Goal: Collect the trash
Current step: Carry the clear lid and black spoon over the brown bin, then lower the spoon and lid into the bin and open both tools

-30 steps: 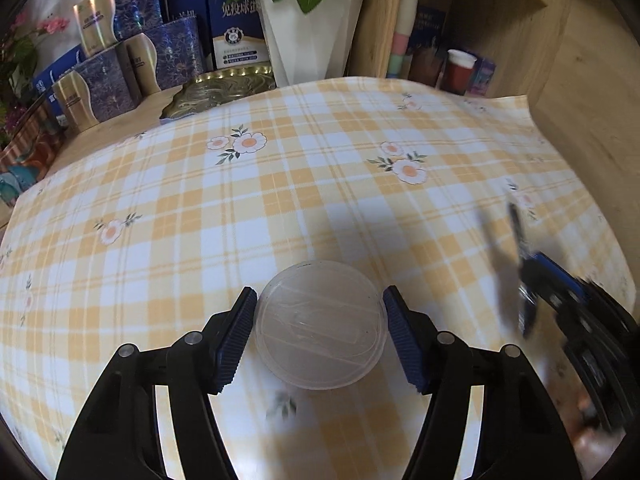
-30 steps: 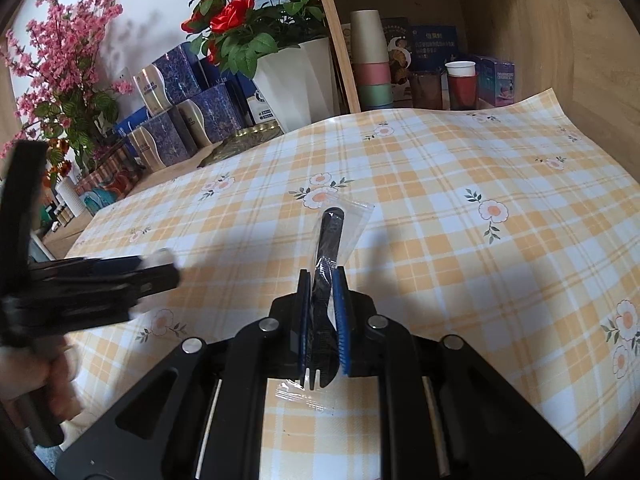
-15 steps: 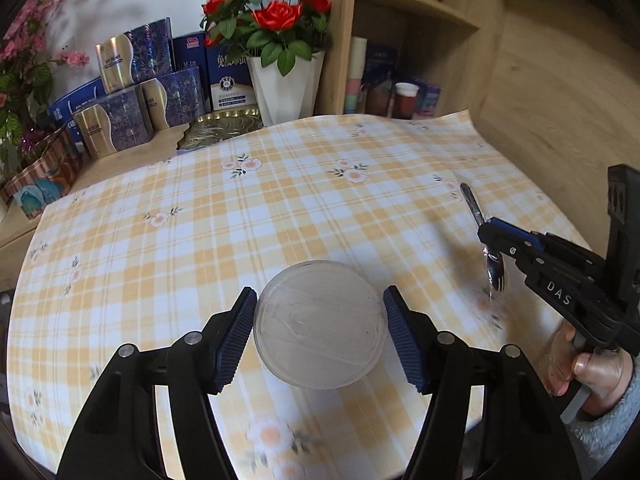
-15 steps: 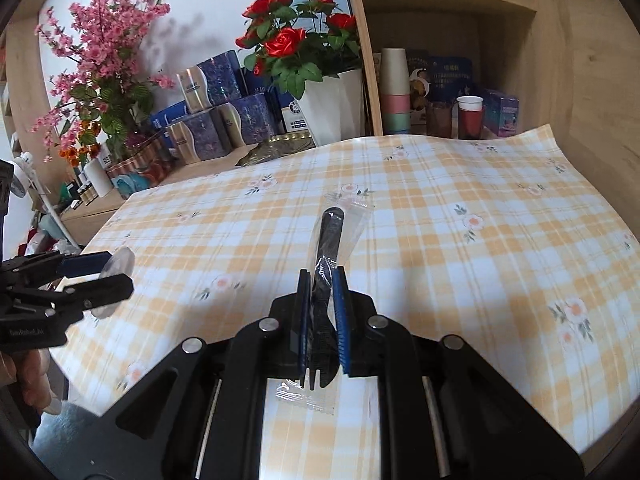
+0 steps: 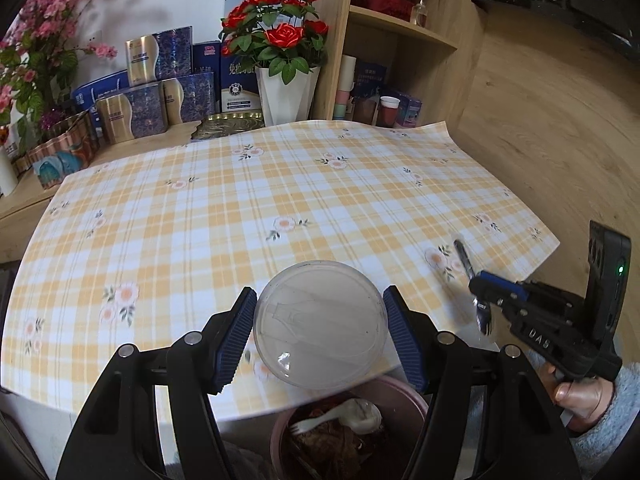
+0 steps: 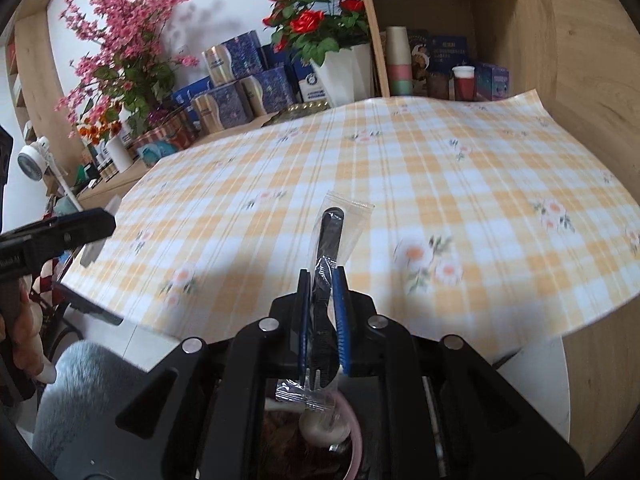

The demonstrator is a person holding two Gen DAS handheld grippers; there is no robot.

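My left gripper (image 5: 320, 320) is shut on a clear round plastic lid (image 5: 320, 326) and holds it above the table's front edge. Below it stands a pink trash bin (image 5: 348, 432) with brown scraps and a white plastic fork inside. My right gripper (image 6: 323, 292) is shut on a black plastic fork in a clear wrapper (image 6: 330, 252), held over the same bin (image 6: 352, 440). The right gripper also shows in the left wrist view (image 5: 484, 292), to the right of the lid. The left gripper shows at the left edge of the right wrist view (image 6: 96, 228).
The table carries a yellow plaid cloth with flowers (image 5: 248, 208). Behind it stand a white vase of red roses (image 5: 284, 92), blue gift boxes (image 5: 160, 92), pink blossoms (image 6: 124, 52) and a wooden shelf with cups (image 5: 384, 104). A wooden floor lies at the right.
Both grippers have pulled back from the table with their loads. The trash bin has come into view below both of them.
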